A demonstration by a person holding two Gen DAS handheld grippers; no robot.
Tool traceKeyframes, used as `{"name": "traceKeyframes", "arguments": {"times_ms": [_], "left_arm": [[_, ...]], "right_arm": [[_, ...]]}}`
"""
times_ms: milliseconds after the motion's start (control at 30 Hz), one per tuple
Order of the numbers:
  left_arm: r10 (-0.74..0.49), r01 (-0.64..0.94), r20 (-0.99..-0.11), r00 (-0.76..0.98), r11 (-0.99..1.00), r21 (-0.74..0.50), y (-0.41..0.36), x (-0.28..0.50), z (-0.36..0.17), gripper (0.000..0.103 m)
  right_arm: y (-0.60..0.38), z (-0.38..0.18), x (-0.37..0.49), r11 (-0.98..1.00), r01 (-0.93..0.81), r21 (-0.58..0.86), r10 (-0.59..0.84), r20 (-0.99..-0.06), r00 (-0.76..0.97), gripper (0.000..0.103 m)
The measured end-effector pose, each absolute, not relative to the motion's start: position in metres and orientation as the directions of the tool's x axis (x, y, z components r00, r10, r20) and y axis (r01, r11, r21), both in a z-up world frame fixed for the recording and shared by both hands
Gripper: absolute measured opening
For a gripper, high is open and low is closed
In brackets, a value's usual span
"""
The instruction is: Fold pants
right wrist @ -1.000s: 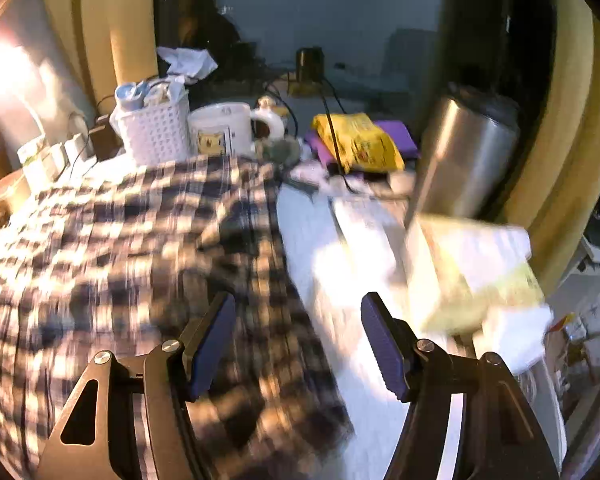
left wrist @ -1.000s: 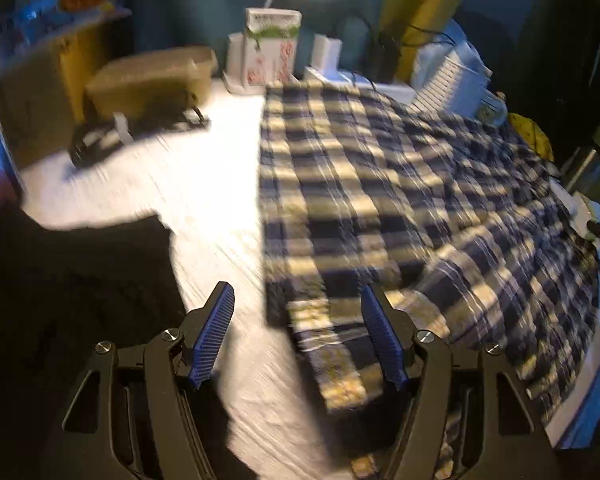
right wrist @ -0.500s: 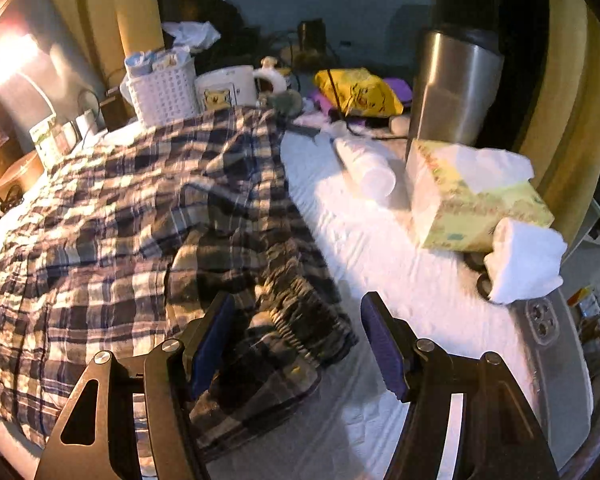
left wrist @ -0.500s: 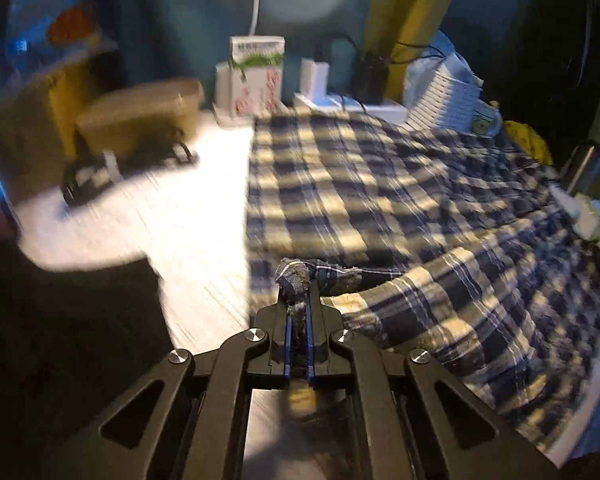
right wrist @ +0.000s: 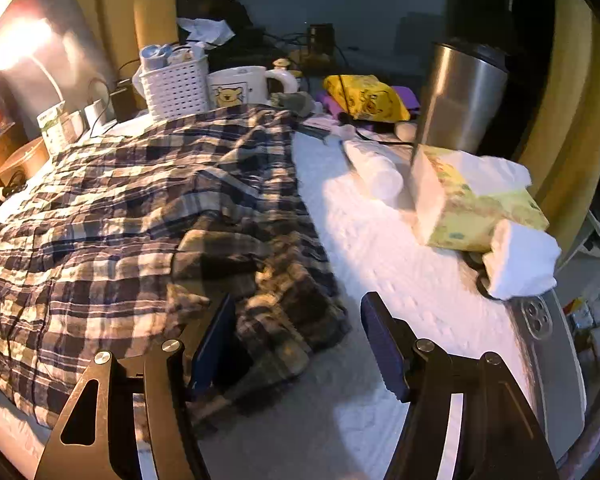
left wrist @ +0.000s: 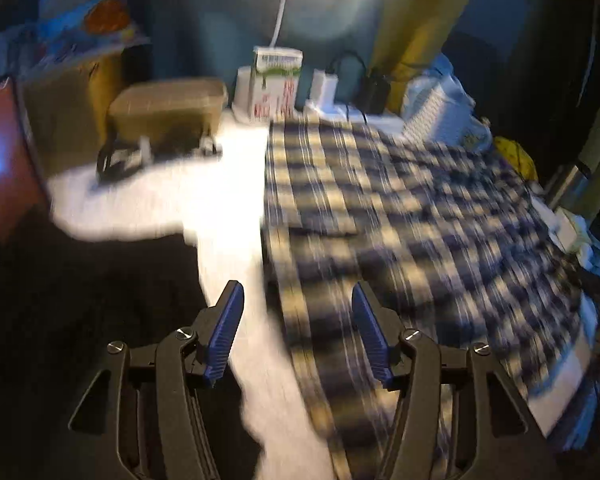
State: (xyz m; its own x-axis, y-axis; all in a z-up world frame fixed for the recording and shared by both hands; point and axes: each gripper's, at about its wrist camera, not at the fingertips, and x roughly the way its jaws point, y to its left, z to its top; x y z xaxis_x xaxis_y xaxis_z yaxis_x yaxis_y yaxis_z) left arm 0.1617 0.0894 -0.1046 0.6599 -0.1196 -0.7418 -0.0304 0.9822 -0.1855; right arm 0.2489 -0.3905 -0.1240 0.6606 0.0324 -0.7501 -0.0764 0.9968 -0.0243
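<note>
- Left gripper (left wrist: 298,334): at 6 o'clock in the left wrist view, blue-padded fingers (left wrist: 225,332) spread wide, nothing between them. The gap frames the white surface (left wrist: 220,200) and the near left edge of the pants (left wrist: 400,232); whether either pad touches cloth cannot be told, as the frame is motion-blurred.
- Right gripper (right wrist: 298,344): at 6 o'clock in the right wrist view, jaws wide apart and empty. The left finger (right wrist: 210,344) stands against the bunched corner of the pants (right wrist: 140,208); the right finger is over bare white surface (right wrist: 380,248).
- Pants: navy-and-cream plaid, spread across the surface from 6 to 12 o'clock in the left view; filling 7 to 11 o'clock in the right view, with a rumpled, doubled-over corner nearest the gripper.
- Black cloth (left wrist: 80,300): at 8 o'clock in the left view, on the surface, apart from the pants.
- Phone (right wrist: 548,340): at 4 o'clock in the right view, camera side up.
- White rolled cloth (right wrist: 524,260) and yellow tissue box (right wrist: 472,208): at 3 o'clock, touching each other.
- Steel tumbler (right wrist: 460,96): at 1 o'clock, upright behind the box.
- Yellow pouch (right wrist: 364,96), white mug (right wrist: 240,88), white basket (right wrist: 176,88): at 12 to 11 o'clock, along the far edge of the pants.
- Carton (left wrist: 276,80) and tan container (left wrist: 168,112): at 12 and 10 o'clock in the left view, at the far edge.
</note>
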Motion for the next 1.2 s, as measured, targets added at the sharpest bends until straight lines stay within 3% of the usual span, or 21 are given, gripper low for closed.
{"name": "traceKeyframes", "arguments": {"times_ms": [267,333,400,467,500,533,933,1200], "left_arm": [[-0.215,-0.006,-0.798,0.564,0.964,-0.264,0.048,0.095,-0.137,0.057],[-0.183,0.020,-0.794,0.580,0.977,-0.210,0.034,0.085,-0.139,0.057],[-0.135,0.030,-0.789,0.599,0.989,-0.147,0.024,0.080,-0.140,0.056],[-0.097,0.026,-0.782,0.616,0.994,-0.103,0.020,0.077,-0.140,0.044],[-0.071,0.016,-0.776,0.627,0.997,-0.077,0.019,0.075,-0.140,0.018],[-0.085,0.012,-0.773,0.629,0.995,-0.099,0.022,0.074,-0.140,0.008],[-0.149,0.040,-0.686,0.712,0.984,-0.171,0.052,0.046,-0.088,0.005],[-0.188,0.066,-0.711,0.677,0.978,-0.197,0.056,0.020,-0.101,0.005]], "right_arm": [[-0.399,-0.136,0.247,0.995,-0.086,0.050,0.094,-0.758,0.645,0.067],[-0.394,-0.141,0.249,0.994,-0.095,0.053,0.102,-0.767,0.633,0.066],[-0.388,-0.142,0.248,0.994,-0.110,0.021,0.086,-0.771,0.631,0.053],[-0.383,-0.143,0.247,0.992,-0.127,0.016,0.092,-0.775,0.625,0.032],[-0.381,-0.143,0.245,0.991,-0.133,0.012,0.094,-0.774,0.627,0.030],[-0.379,-0.142,0.242,0.991,-0.134,0.003,0.088,-0.774,0.628,0.028],[-0.374,-0.089,0.184,0.996,-0.088,-0.012,0.055,-0.694,0.718,0.025],[-0.380,-0.087,0.147,0.998,-0.060,-0.015,0.032,-0.700,0.713,0.025]]}}
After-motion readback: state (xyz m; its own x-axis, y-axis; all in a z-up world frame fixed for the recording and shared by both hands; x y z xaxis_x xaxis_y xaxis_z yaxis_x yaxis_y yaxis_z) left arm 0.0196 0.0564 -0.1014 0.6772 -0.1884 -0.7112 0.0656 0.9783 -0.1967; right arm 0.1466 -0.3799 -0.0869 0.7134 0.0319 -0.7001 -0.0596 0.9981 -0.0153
